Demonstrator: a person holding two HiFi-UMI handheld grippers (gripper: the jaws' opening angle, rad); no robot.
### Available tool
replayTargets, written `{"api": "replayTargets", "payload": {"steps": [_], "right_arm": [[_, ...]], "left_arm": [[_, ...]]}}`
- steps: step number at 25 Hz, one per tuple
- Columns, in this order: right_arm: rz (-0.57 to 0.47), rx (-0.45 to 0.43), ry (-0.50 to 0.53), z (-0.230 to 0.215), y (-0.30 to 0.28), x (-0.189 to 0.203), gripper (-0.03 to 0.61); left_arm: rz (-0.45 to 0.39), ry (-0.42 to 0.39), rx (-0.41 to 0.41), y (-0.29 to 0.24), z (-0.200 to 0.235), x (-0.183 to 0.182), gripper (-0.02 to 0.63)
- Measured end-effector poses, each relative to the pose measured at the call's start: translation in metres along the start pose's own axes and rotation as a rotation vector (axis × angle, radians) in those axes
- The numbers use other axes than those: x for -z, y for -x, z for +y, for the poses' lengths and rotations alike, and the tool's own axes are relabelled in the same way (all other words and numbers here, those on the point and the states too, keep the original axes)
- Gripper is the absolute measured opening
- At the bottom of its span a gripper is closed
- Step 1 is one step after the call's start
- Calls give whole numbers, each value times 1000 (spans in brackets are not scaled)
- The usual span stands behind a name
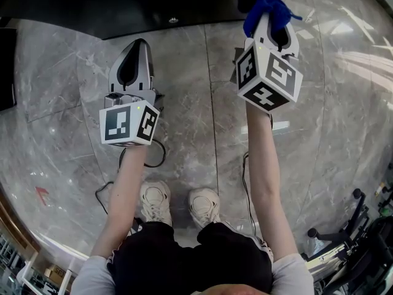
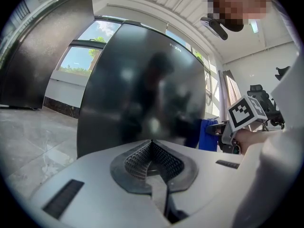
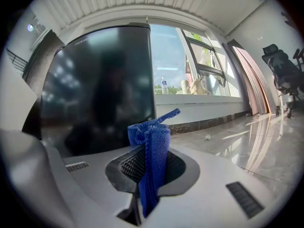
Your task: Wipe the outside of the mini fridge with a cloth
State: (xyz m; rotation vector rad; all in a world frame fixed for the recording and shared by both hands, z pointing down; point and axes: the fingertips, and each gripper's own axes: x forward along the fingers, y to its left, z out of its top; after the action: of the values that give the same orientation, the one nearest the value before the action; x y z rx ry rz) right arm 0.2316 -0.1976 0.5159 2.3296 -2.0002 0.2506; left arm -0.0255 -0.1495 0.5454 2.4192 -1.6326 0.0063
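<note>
The right claw [image 3: 148, 167] is clamped narrow on a folded blue cloth [image 3: 154, 141]. The cloth stands up between the ribbed pads, with a loose corner poking past the tips and a tail hanging below the pinch. The left claw [image 2: 152, 152] is closed on itself, pads meeting, with nothing between them.

In the head view, the person holds both tools out in front over a grey marble floor [image 1: 61, 103]. The right claw reaches further ahead than the left, and its tuft of cloth is near the dark bulk of the mini fridge [image 1: 141, 5]. The fridge stands on the floor straight ahead of both claws. Its glossy black door fills the middle of each gripper view, with a bright window [image 3: 171, 65] behind it to the right. The cloth appears to sit just short of the door, but whether it touches cannot be told from these views.

The step in hand looks like the approach: the cloth is gripped and aimed, and the wiping seems yet to begin. The next move would call for carrying the cloth forward so that its soft fold, not the hard claw tips, meets the door. It would then need light, even pressure and a sweep across the panel. The grip would have to stay firm enough that the cloth does not drag out of the pinch.
</note>
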Motion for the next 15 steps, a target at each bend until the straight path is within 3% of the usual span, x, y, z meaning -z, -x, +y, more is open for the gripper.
{"api": "replayTargets", "payload": {"steps": [15], "right_arm": [[27, 97, -8, -37, -12, 5, 63]], "left_arm": [[-2, 0, -23, 5, 10, -3, 5]]}}
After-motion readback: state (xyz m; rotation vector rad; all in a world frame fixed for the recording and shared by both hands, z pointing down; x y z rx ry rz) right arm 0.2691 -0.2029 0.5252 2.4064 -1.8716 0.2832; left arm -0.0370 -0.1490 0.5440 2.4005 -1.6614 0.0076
